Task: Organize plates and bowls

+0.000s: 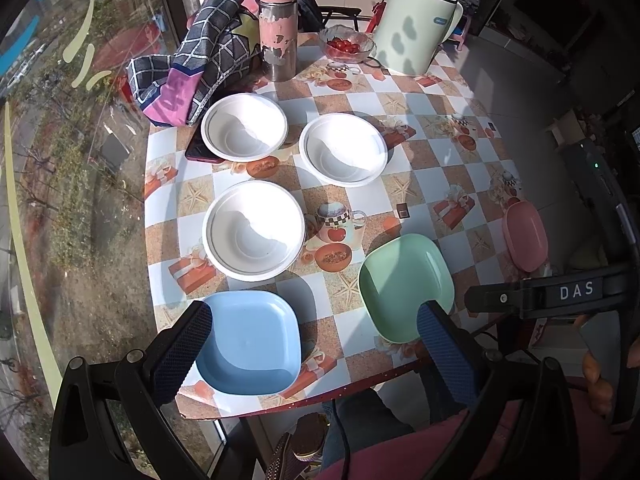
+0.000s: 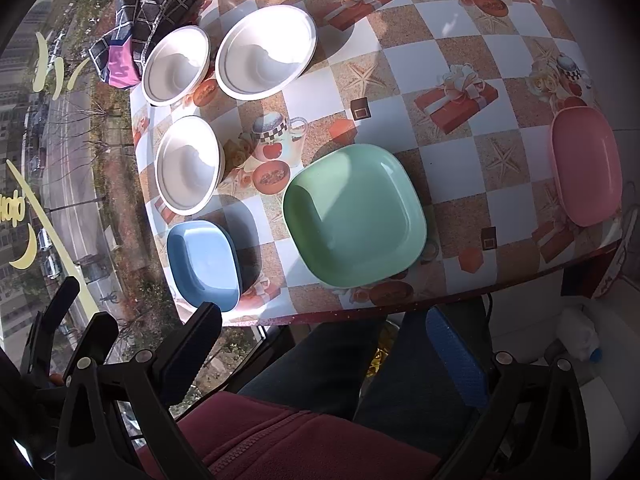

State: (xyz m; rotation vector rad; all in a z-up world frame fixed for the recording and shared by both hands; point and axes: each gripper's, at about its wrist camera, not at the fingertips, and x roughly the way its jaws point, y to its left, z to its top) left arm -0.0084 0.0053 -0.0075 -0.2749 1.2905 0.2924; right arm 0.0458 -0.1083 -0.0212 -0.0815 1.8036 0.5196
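Note:
Three white bowls stand on the checkered table: one at the back left, one at the back middle, one in front of them. A blue plate lies at the near edge, a green plate to its right, a pink plate at the right edge. My left gripper is open and empty above the near edge, between the blue and green plates. My right gripper is open and empty, held off the table's near edge, below the green plate and blue plate.
A pink flask, a glass bowl of tomatoes, a pale green kettle and a checked cloth crowd the table's back. A dark phone lies under the back left bowl. A window runs along the left. My legs are under the table.

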